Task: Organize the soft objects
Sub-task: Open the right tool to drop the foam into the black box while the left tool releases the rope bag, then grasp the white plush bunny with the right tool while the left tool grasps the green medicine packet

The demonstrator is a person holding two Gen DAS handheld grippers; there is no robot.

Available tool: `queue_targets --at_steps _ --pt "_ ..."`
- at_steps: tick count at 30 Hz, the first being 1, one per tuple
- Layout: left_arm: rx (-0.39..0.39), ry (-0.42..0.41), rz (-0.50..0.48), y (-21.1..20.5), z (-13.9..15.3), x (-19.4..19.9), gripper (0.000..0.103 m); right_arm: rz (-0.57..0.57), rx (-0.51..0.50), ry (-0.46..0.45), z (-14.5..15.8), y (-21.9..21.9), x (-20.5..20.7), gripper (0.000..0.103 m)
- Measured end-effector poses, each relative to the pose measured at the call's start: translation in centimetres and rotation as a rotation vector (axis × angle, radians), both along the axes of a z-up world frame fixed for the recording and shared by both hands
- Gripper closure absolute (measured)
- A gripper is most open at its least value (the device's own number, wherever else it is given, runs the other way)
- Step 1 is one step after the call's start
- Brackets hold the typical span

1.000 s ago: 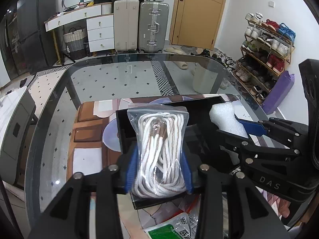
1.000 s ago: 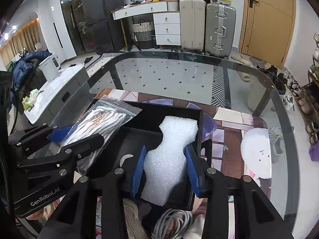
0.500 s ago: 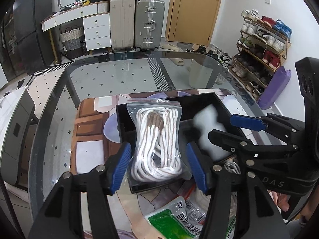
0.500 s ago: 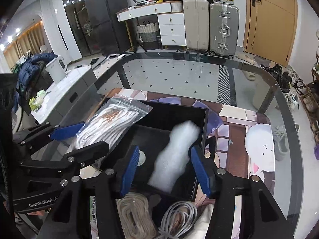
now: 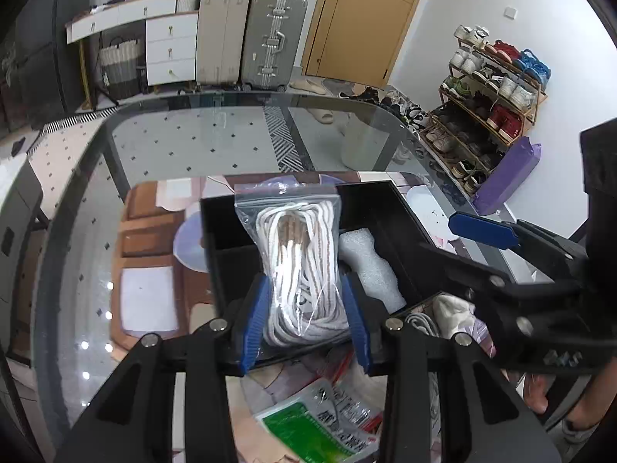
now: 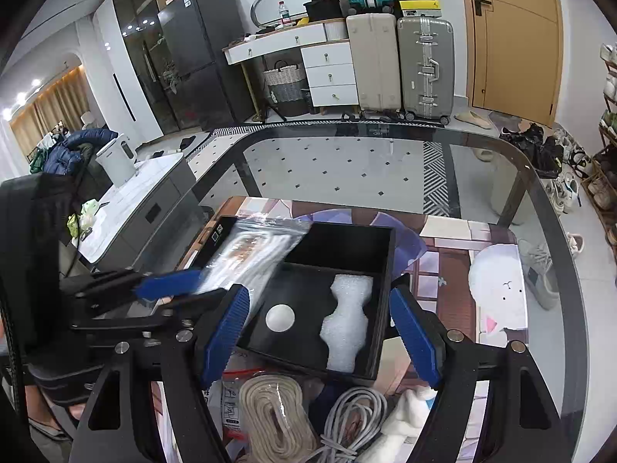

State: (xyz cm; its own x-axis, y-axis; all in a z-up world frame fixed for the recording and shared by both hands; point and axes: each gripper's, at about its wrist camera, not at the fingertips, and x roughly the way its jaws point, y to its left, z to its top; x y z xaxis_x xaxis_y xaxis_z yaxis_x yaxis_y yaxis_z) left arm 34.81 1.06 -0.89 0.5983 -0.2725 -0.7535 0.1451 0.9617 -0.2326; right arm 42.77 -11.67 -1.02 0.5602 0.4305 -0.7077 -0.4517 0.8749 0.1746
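My left gripper [image 5: 306, 316] is shut on a clear zip bag of white rope [image 5: 299, 266] and holds it over the left side of a black divided box [image 5: 393, 200]. The bag also shows in the right wrist view [image 6: 246, 254], with the left gripper [image 6: 169, 283] on it. A white foam piece [image 6: 345, 320] lies loose in the box's near right compartment [image 6: 381, 301]; it also shows in the left wrist view [image 5: 366, 262]. My right gripper [image 6: 320, 332] is open and empty, drawn back above the box's near edge.
Near me lie a beige rope coil [image 6: 273, 413], a grey cable coil [image 6: 354, 413], white cloth [image 6: 405, 420] and a green packet [image 5: 312, 432]. A round white disc [image 6: 280, 317] lies in the box. The box sits on a printed mat [image 6: 455, 247] on a glass table [image 6: 347, 162].
My right gripper let go of the foam piece, which dropped into the box, then opened wide and drew back. My left gripper opened around the rope bag, then shut on it again.
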Motion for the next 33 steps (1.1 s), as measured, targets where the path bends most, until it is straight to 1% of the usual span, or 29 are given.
queue_targets --at_steps 3,5,6,7,8,9,10,11,12,14,16,19,20,25,27,29,32,33 --pt "-0.001 0.019 0.017 0.0 -0.4 0.4 0.066 0.006 -0.012 -0.007 0.0 0.2 -0.2 0.026" --pt "0.011 0.01 0.017 -0.1 -0.3 0.0 0.064 0.007 -0.011 -0.007 0.1 0.0 -0.3 0.026" --pt "0.023 -0.002 0.011 -0.2 0.0 -0.4 0.06 0.005 -0.01 -0.006 0.1 -0.1 -0.4 0.026" --pt "0.037 -0.012 0.008 -0.4 0.2 -0.7 0.054 0.001 -0.007 -0.005 0.2 -0.3 -0.4 0.026" --pt "0.058 -0.023 0.017 -0.4 0.5 -1.1 0.041 -0.004 0.001 -0.004 0.3 -0.6 -0.6 0.025" --pt "0.079 -0.034 0.041 -0.4 0.8 -1.6 0.033 -0.008 0.007 -0.003 0.4 -1.0 -0.7 0.024" --pt "0.081 -0.045 0.052 -0.2 1.1 -2.1 0.03 -0.013 0.013 -0.001 0.6 -1.3 -0.9 0.021" --pt "0.071 -0.059 0.054 0.0 1.5 -2.7 0.026 -0.018 0.015 -0.001 0.6 -1.6 -1.1 0.02" --pt "0.064 -0.062 0.048 0.1 1.6 -3.0 0.021 -0.024 0.016 0.002 0.7 -1.9 -1.3 0.019" --pt "0.05 -0.06 0.029 0.5 1.7 -3.6 0.015 -0.035 0.012 0.013 0.7 -2.5 -2.1 0.018" --pt "0.07 -0.046 0.028 0.5 1.4 -4.2 0.015 -0.045 0.004 0.022 0.4 -3.1 -2.9 0.017" --pt "0.125 -0.034 0.033 0.2 0.6 -5.1 0.015 -0.05 0.013 0.057 -0.3 -4.0 -3.9 0.016" --pt "0.142 -0.014 0.046 0.2 0.1 -5.4 0.015 -0.065 0.016 0.069 -0.5 -4.4 -4.3 0.016" --pt "0.108 0.021 0.052 0.5 -0.9 -6.3 0.015 -0.091 0.009 0.105 -2.0 -5.8 -5.5 0.016" --pt "0.118 0.027 0.061 0.4 -1.5 -6.5 0.015 -0.097 -0.028 0.127 -3.1 -5.9 -5.5 0.016" --pt "0.127 0.057 0.048 0.1 -2.6 -6.4 0.015 -0.108 -0.064 0.159 -4.5 -6.1 -5.3 0.016" --pt "0.12 0.095 0.058 -0.1 -3.6 -6.2 0.015 -0.122 -0.071 0.21 -6.0 -6.6 -4.7 0.017" --pt "0.117 0.099 0.058 -0.2 -3.8 -6.2 0.015 -0.124 -0.068 0.224 -6.4 -6.8 -4.5 0.022"
